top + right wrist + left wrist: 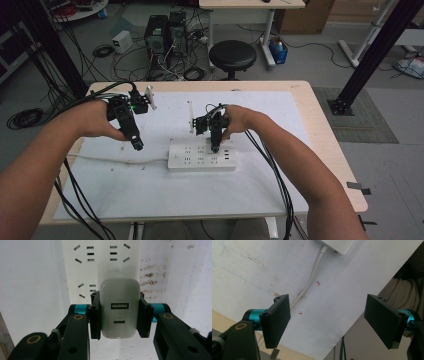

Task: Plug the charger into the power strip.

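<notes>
White charger (119, 310) with two ports on its face is clamped between the black pads of the right gripper (119, 315), one pad pressed on each side, so that one's clearly closed on it. Seen from the right gripper view, the charger sits right over the white power strip (75, 270), with empty socket slots visible above it and to one side; whether the prongs are fully seated can't be told from this angle. From the high view, the right gripper (215, 148) is pointed down onto the power strip (185, 161), at a spot in its right half near the small ports

Left gripper (137, 145) is held off to the left of the strip, well apart from it, tilted down toward the table. Its jaws are spread wide with nothing between them, as seen in the left gripper view (332, 322), just the white mat (249, 265) underneath, stained and marked with a couple of small red spots. The strip's white cord (312, 280) is seen running across the mat from the corner of the strip toward the left pad

The whole setup is laid out on a light wooden table (325, 130) covered by that mat, with a black stool (232, 55) behind the far edge
</notes>
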A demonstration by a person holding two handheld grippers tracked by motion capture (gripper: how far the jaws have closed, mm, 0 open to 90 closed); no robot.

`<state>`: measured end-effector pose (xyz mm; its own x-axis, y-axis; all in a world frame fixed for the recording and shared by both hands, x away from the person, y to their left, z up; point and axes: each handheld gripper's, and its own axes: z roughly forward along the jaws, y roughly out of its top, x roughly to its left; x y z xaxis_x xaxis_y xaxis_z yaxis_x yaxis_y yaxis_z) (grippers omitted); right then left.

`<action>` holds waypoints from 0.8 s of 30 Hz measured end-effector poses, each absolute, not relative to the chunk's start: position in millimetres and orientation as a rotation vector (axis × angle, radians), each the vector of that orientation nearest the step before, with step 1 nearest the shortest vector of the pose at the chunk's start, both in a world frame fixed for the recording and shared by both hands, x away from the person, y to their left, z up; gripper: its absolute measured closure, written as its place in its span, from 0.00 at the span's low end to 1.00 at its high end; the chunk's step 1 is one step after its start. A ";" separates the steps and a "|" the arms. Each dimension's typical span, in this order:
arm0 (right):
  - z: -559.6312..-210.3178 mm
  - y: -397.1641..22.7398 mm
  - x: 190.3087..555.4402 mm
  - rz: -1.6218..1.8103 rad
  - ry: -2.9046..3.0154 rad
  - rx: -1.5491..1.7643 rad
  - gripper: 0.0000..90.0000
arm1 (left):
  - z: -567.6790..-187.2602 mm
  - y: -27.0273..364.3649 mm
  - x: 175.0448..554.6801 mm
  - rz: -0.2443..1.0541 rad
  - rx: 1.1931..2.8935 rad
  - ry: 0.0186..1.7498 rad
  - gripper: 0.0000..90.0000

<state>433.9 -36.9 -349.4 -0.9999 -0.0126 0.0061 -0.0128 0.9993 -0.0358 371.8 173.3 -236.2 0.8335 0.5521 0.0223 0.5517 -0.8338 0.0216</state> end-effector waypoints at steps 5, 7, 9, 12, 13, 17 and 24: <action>-350.1 -37.2 432.1 0.051 -3.147 0.039 0.69 | -236.7 173.2 372.3 0.046 2.990 0.905 0.24; -357.9 -35.7 429.3 0.101 -3.161 0.072 0.69 | -236.0 173.2 372.3 0.042 2.987 0.900 0.24; -357.8 -37.5 430.4 0.079 -3.160 0.067 0.69 | -236.2 173.4 372.2 0.041 2.982 0.904 0.24; -357.7 -38.4 430.5 0.076 -3.155 0.043 0.69 | -237.0 173.7 373.8 0.037 2.998 0.900 0.24; -357.7 -37.5 430.4 0.080 -3.159 0.056 0.70 | -238.1 173.1 373.8 0.042 2.989 0.909 0.24; -357.8 -37.1 429.8 0.092 -3.156 0.041 0.70 | -238.8 171.1 375.3 0.036 2.992 0.896 0.24; -358.7 -33.2 429.6 0.108 -3.163 0.044 0.70 | -238.3 172.8 377.3 0.031 2.995 0.894 0.24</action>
